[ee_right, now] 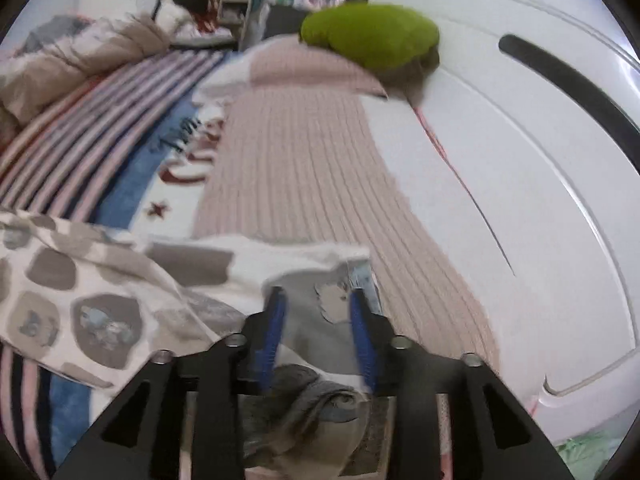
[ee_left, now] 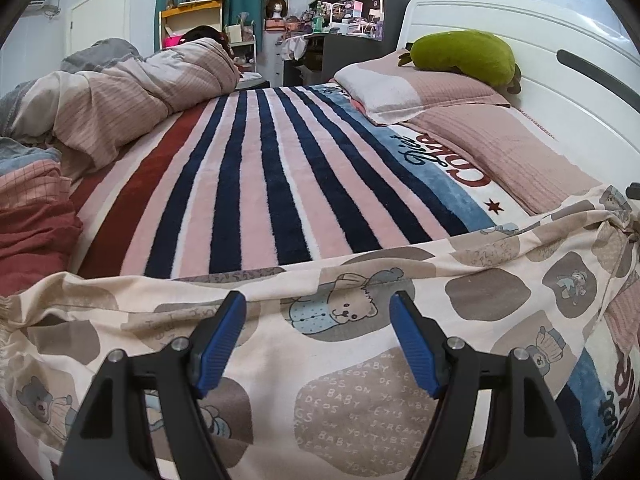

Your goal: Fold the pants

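1. Pants [ee_left: 344, 344], cream cotton printed with teddy bears and taupe blotches, lie spread across the near edge of the striped blanket [ee_left: 256, 184], running toward the pink pillow [ee_left: 500, 148] end, where they bunch into a knot of cloth.
2. Handling, as a judgement: thin, light and limp. They will sag and crease when lifted and hold no shape, so a pinch at one point drags the rest behind it. The weave looks matte, not slippery, and nothing about it is fragile.
3. Where to take hold: the gathered elastic edge showing at the far end from the pillow, and the hem corner at the pillow end, are the firmest places. A pinch in mid-panel would only lift a tent of fabric.
4. Left gripper [ee_left: 318, 300] hangs just above the middle of the pants, jaws wide apart, nothing between them.
5. Right gripper [ee_right: 316, 300], in its blurred wrist view, stands beside the pillow over the corner of the pants [ee_right: 312, 280]; its jaws are partly parted with cloth lying between them, and the pads appear clear of it, so I judge no grip.
6. Readable writing: one blotch on the pants repeats "BABY", "ON YOUTUBE", "LET'S" and "SCREAM". The blanket's border carries red and dark script lettering, upside down; I cannot read it with confidence.
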Action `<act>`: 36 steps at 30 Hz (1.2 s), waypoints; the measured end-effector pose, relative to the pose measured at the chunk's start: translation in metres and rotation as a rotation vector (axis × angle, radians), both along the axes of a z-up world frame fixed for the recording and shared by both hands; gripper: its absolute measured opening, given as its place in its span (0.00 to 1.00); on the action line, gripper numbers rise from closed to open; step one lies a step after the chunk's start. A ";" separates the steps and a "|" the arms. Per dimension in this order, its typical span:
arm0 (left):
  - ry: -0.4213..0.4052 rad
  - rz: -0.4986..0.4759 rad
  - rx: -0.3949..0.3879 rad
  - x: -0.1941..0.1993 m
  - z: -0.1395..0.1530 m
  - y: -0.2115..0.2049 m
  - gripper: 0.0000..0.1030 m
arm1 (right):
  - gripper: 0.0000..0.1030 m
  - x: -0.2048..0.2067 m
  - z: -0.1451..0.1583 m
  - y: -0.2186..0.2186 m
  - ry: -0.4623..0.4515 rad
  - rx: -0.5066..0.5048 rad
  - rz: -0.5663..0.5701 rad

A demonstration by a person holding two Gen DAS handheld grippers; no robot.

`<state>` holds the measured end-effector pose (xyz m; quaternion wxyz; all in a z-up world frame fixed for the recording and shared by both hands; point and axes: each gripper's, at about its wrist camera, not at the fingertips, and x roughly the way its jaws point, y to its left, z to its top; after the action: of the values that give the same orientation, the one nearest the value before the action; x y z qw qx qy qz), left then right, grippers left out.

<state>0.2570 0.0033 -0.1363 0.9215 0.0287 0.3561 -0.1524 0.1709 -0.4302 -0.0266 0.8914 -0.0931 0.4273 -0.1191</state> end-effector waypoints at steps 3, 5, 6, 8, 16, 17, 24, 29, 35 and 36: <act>-0.002 -0.002 0.001 0.000 0.001 0.000 0.69 | 0.49 -0.009 0.010 0.015 -0.010 0.051 0.069; -0.003 -0.003 -0.001 0.000 0.001 0.000 0.69 | 0.52 -0.016 0.009 0.029 0.004 0.041 0.108; -0.004 -0.003 -0.002 -0.001 0.002 0.000 0.69 | 0.57 -0.020 0.008 0.036 0.011 0.042 0.121; -0.006 -0.006 -0.006 -0.002 0.003 0.000 0.69 | 0.60 -0.030 0.000 0.048 0.032 0.042 0.157; -0.012 -0.007 -0.004 -0.004 0.005 -0.001 0.69 | 0.42 -0.040 -0.046 0.054 0.126 -0.228 0.114; -0.015 -0.003 0.000 -0.003 0.004 -0.002 0.69 | 0.36 -0.039 -0.047 0.051 0.124 -0.264 0.108; -0.009 0.027 0.020 0.004 -0.001 0.001 0.69 | 0.03 -0.017 -0.025 0.015 0.067 -0.220 0.081; -0.003 0.049 0.046 0.010 -0.006 0.003 0.69 | 0.03 0.007 -0.011 -0.001 0.018 -0.212 0.071; -0.016 0.065 0.050 0.011 -0.007 0.003 0.69 | 0.04 0.040 -0.025 -0.017 0.019 -0.219 0.023; -0.019 0.065 0.053 0.010 -0.007 0.003 0.69 | 0.04 0.043 -0.029 -0.019 0.025 -0.224 0.011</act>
<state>0.2672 0.0063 -0.1433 0.9281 0.0428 0.3521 -0.1129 0.2134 -0.4497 -0.0559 0.8707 -0.1958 0.4218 -0.1600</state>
